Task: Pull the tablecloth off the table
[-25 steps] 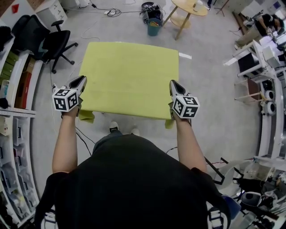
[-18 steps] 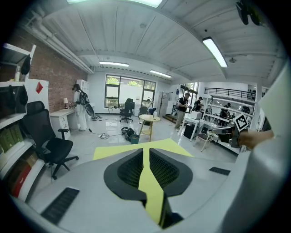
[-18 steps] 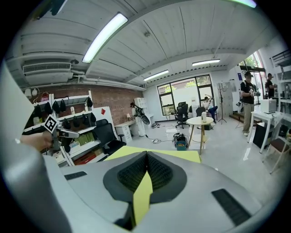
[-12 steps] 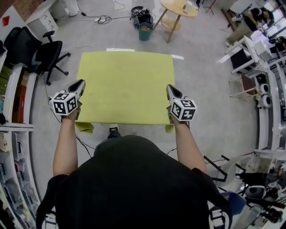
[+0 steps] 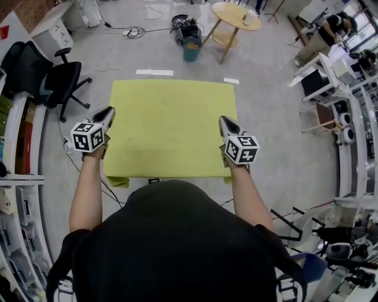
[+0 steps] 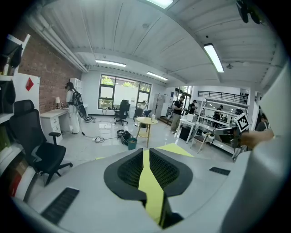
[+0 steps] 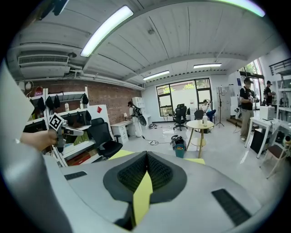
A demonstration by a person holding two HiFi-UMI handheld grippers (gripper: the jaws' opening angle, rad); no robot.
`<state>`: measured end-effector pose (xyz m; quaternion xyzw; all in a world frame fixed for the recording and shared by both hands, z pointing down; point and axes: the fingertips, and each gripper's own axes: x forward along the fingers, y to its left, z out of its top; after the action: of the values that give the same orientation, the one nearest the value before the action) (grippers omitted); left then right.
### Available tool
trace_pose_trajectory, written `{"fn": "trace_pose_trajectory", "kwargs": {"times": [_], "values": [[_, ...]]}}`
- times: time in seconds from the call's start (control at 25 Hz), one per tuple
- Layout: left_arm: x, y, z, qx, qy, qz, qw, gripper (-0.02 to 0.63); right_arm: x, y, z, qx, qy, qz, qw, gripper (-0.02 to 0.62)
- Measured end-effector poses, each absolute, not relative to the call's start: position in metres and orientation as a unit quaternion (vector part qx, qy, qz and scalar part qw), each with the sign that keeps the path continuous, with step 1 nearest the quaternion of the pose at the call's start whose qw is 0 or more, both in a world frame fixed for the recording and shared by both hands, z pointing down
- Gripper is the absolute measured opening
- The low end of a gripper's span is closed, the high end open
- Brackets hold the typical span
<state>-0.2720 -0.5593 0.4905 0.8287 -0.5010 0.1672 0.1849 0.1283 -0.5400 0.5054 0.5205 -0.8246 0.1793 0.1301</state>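
At the far left of the head view, shelves (image 5: pixel 15 177) line the wall and a black office chair (image 5: pixel 62 79) stands on the floor (image 5: pixel 277 118), just beyond the near-left corner of the scene. Next comes the left hand-held gripper (image 5: pixel 108 113), held out over the left side edge of the tablecloth (image 5: pixel 171 127). In its own view, the left hand-held gripper (image 6: pixel 145 154) has its jaws drawn nearly together, with a band of the yellow-green tablecloth (image 6: pixel 152 191) pinched between the ribbed pads.

The tablecloth lies spread flat across the tabletop, covering it entirely, directly in front of the person. Its two near corners droop below the near edge, one on each side of the person's body.

On the cloth's right side edge sits the right hand-held gripper (image 5: pixel 225 121). Its own view shows the right hand-held gripper (image 7: pixel 146 157) with the jaws pressed fully together on a fold of the tablecloth (image 7: pixel 142 198) that runs back between the pads.

Beyond the far edge of the cloth, a teal bucket (image 5: pixel 190 50) stands on the floor. To its right is a round wooden table (image 5: pixel 236 15), well apart from the covered tabletop.
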Motion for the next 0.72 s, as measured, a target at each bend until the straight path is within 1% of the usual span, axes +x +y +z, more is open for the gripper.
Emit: {"fn": "trace_pose_trajectory", "kwargs": {"times": [0.16,0.52,0.72], "values": [[-0.305,-0.582,0.494,0.834,-0.492,0.166,0.187,0.059,0.094,-0.556,0.501,0.526,-0.822,0.173,0.133,0.018],[-0.358,-0.616,0.503,0.845,-0.470,0.165,0.195,0.058,0.042,-0.573,0.494,0.550,-0.807,0.169,0.136,0.018],[-0.362,-0.624,0.507,0.849,-0.461,0.168,0.198,0.058,0.041,-0.577,0.492,0.561,-0.798,0.172,0.136,0.018]]}}
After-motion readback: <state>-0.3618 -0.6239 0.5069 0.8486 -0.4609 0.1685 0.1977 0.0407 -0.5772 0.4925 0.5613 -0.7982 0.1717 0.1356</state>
